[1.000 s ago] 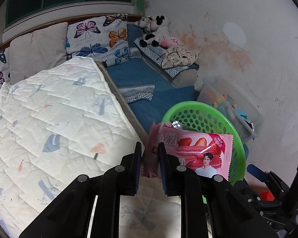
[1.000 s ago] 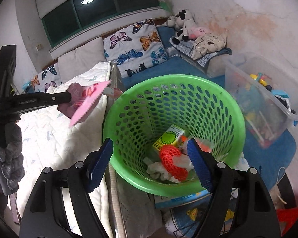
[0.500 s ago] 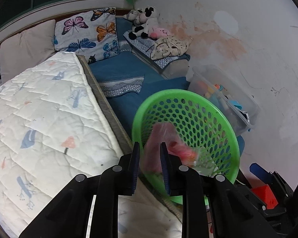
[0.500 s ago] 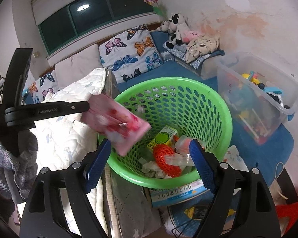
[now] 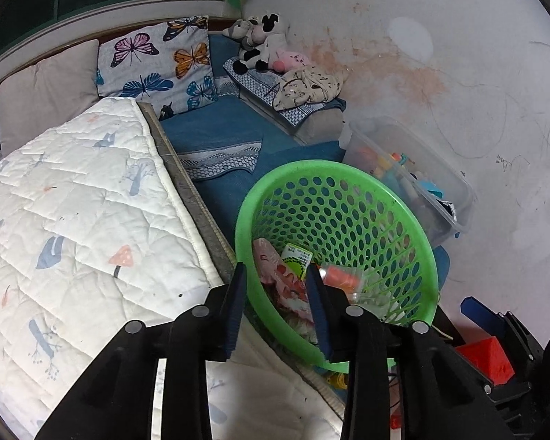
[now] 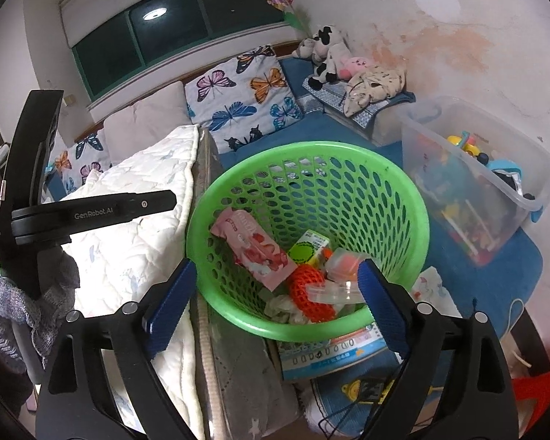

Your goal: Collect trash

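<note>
Wrapper [image 6: 252,248] now lies in basket [image 6: 403,198], dropped from opening left tool [image 5: 277,278]

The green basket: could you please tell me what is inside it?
The basket holds a pink wrapper, a green carton, orange netting, clear plastic and crumpled scraps; anything beneath stays hidden.
</note>
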Motion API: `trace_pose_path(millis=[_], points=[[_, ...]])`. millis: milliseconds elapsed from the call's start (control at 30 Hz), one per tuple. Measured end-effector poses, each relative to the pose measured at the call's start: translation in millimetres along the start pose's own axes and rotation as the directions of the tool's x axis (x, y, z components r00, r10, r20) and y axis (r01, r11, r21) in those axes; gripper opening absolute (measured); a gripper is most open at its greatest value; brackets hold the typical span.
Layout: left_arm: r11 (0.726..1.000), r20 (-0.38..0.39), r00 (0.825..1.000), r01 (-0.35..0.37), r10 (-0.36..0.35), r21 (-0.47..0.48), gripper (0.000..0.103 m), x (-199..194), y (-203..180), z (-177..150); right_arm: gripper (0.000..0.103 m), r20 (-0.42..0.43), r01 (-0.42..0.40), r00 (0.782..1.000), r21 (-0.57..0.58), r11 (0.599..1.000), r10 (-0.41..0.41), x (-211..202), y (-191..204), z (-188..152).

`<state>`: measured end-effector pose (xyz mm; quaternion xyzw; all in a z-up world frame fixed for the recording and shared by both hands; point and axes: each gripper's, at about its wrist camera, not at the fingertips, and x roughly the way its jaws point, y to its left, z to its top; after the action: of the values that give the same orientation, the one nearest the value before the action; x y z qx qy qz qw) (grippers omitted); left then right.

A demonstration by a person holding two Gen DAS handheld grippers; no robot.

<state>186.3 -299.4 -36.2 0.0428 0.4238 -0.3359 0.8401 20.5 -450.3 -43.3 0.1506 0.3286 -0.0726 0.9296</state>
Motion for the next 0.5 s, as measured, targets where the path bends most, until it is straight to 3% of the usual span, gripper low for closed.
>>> trace_pose_path(millis=[500], points=[[0.999, 0.074, 0.997, -0.039, 0.039, 0.004, 0.06, -35, 7, -7, 0.091, 0.008, -0.025, 1.0, -0.037, 0.999, 0.025, -10, 18, -3]])
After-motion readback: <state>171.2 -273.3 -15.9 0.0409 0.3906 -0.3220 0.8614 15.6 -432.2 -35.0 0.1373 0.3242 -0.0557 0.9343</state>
